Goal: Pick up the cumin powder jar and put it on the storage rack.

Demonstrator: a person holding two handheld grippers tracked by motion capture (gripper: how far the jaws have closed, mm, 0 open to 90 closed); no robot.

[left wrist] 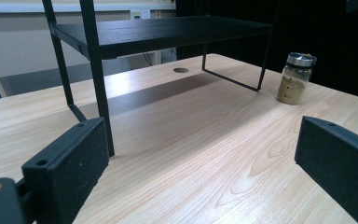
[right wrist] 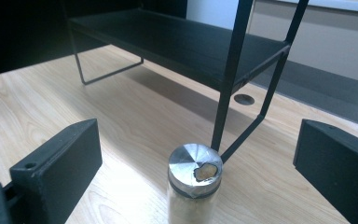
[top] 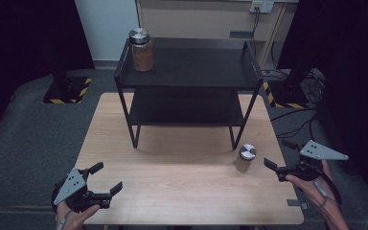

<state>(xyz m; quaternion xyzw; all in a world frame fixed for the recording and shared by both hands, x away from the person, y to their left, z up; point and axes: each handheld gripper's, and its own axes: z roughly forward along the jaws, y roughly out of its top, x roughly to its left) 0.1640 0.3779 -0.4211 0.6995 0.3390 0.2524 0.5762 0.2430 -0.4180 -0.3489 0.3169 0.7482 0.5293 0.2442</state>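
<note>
A black two-tier shelf (top: pixel 187 67) stands at the back of the wooden table (top: pixel 172 182). On its top tier, at the left corner, sits a tall jar (top: pixel 141 50) with a metal lid and brown contents. A smaller metal-lidded jar (top: pixel 246 157) of tan powder stands on the table by the shelf's front right leg. My left gripper (top: pixel 108 177) hovers open at the table's front left corner, far from the small jar (left wrist: pixel 297 78). My right gripper (top: pixel 278 153) is open just right of the small jar (right wrist: pixel 195 182), which sits low between the jaws, untouched.
A round cable hole (right wrist: pixel 244 99) lies in the table behind the shelf. The shelf's lower tier (top: pixel 184 112) holds nothing. On the floor stand a base with yellow-black tape (top: pixel 67 91) at left and loose cables (top: pixel 297 120) at right.
</note>
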